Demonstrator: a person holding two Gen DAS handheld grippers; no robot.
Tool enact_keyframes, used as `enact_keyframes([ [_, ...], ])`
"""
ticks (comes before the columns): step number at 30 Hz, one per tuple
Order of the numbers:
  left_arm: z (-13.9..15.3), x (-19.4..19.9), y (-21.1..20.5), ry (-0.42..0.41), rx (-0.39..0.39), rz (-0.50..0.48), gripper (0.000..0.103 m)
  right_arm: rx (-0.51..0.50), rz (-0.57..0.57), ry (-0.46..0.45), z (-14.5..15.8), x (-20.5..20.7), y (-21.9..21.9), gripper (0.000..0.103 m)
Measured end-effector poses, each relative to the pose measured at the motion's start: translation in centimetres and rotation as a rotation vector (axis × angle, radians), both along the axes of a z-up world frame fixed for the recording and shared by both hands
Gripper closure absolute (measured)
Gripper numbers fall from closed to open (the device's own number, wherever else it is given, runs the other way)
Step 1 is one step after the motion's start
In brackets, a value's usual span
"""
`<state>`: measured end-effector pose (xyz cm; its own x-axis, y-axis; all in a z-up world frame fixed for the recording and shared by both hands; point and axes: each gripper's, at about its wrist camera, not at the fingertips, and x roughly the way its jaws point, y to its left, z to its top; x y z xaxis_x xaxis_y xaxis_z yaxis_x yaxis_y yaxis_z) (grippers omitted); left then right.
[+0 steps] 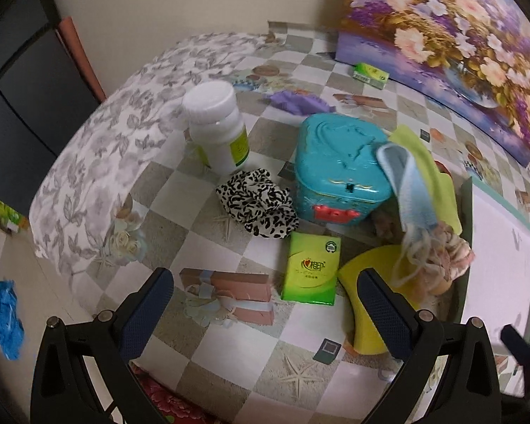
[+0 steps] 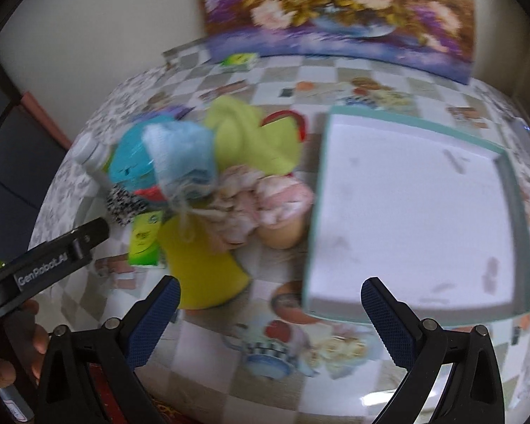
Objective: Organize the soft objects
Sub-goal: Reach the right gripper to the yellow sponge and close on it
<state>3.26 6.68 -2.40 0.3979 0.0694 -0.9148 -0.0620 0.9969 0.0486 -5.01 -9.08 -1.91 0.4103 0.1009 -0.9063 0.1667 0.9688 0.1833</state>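
Checkered tabletop [image 1: 229, 346] with printed pictures, floral painting [image 1: 459, 35] leaning against pale wall at the back. Near the middle, a heap of soft objects: light blue face mask [image 1: 402, 190] with pale ear loops, hanging tilted above the pile, not clear what carries it; lime green cloth [image 1: 427, 173] folded behind it, touching the mask; pink and cream crumpled fabric [image 1: 452, 251] under the mask, resting on something tan. Yellow sponge [image 1: 371, 293], thick and flat, lying just in front of the pile, partly behind one finger of left hand-held gripper [image 1: 265, 318]. Black and white spotted scrunchie [image 1: 258, 205], ruffled, lying on the tabletop, touching teal lidded box [image 1: 339, 162] on its left side. Green tissue pack [image 1: 311, 268] flat in front of the box, between scrunchie and sponge. White bottle [image 1: 219, 127] upright behind the scrunchie. Purple cloth [image 1: 296, 102] farther back, second small green pack [image 1: 371, 74] near the painting. White tray [image 2: 505, 162] with teal rim to the right of the pile, just beside it, bare inside. Left hand-held gripper with fingers wide apart, holding nothing, low over the tabletop. Right hand-held gripper [image 2: 272, 318] also spread wide, holding nothing, near front edge of the tray. Right view blurred, small details not readable.
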Motion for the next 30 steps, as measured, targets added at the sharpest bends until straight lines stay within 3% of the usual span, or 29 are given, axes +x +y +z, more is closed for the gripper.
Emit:
enact_keyframes([
  [7, -2.2, 1.5, 0.0, 0.079, -0.057, -0.004, 0.000, -0.001, 0.094, 0.078, -2.8, 1.9, 2.9, 0.000],
  [15, -4.9, 3.0, -0.5, 0.159, -0.065, -0.028, 0.000, 0.002, 0.169, 0.132, -5.0, 3.1, 4.8, 0.000],
  [30, -6.4, 3.9, -0.6, 0.199, -0.084, -0.036, 0.000, 0.029, 0.179, 0.172, -7.6, 4.5, 5.3, 0.027],
])
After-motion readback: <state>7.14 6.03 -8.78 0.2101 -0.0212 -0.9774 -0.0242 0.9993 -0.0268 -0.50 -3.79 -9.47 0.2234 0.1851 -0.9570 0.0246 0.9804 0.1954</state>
